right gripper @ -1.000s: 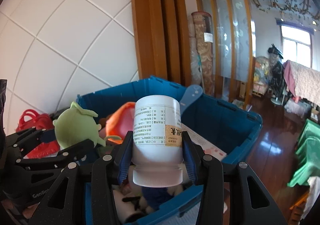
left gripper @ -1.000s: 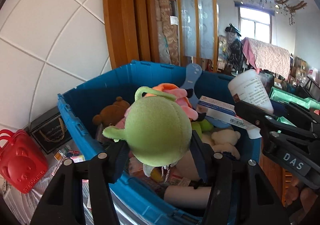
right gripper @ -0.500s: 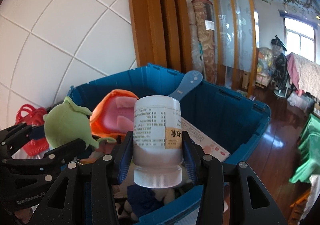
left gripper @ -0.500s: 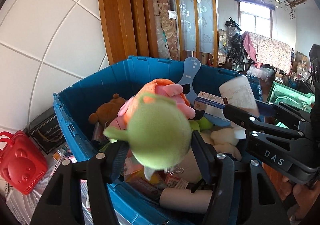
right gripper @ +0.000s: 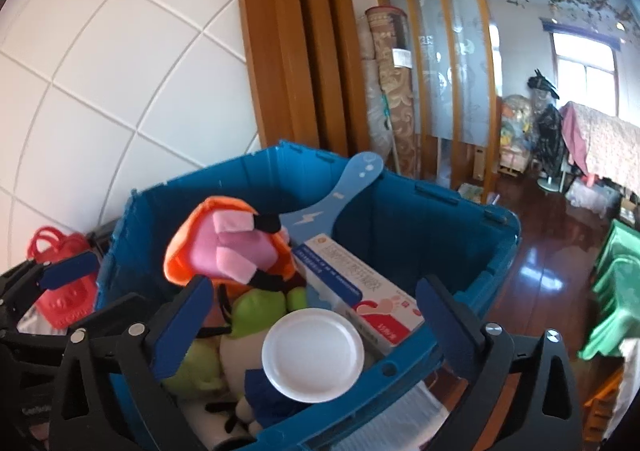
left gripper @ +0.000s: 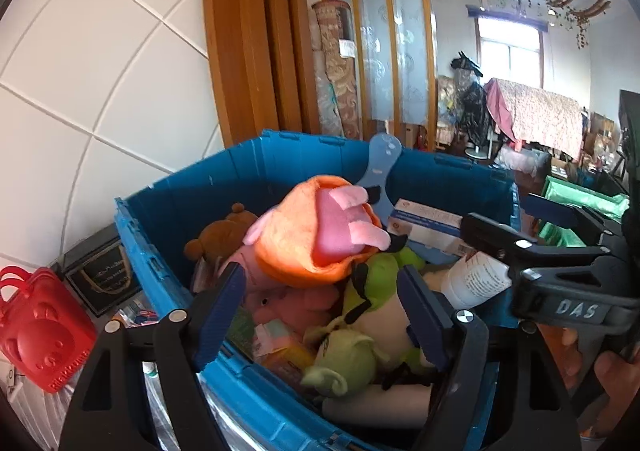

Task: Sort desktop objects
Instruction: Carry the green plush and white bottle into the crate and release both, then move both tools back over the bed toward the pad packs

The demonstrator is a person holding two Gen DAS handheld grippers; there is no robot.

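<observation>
A: Far left, outside the crate — what's there?

B: Red bear-shaped bag (left gripper: 38, 327) low against the tiled wall, a black box (left gripper: 102, 275) just beside it, between bag and blue crate (left gripper: 248, 171).

A: Left gripper (left gripper: 320, 315)?

B: Over the crate's near rim. Its fingers (left gripper: 218, 311) have just been opening and stand apart, pressing on nothing. The green plush toy (left gripper: 344, 351) lies in the crate below and between them, on the pile, touching neither pad.

A: Middle of the crate?

B: Orange-and-pink plush (left gripper: 316, 231) on top. Brown bear (left gripper: 224, 231) to its left against the wall. Light blue paddle-shaped piece (right gripper: 340, 199) leaning up past the far rim. White-and-blue carton (right gripper: 356, 279) lying slantwise toward the right side.

A: Right gripper (right gripper: 312, 327)?

B: Fingers (right gripper: 444, 315) have just been opening too, now spread wide. White bottle (right gripper: 314, 355) lies in the crate between them, lid toward the camera, clear of both pads. From the left wrist view it rests tilted on the toys by the right wall.

A: Beyond?

B: Wooden floor (right gripper: 548, 271), something green (right gripper: 616, 291) at far right.
</observation>
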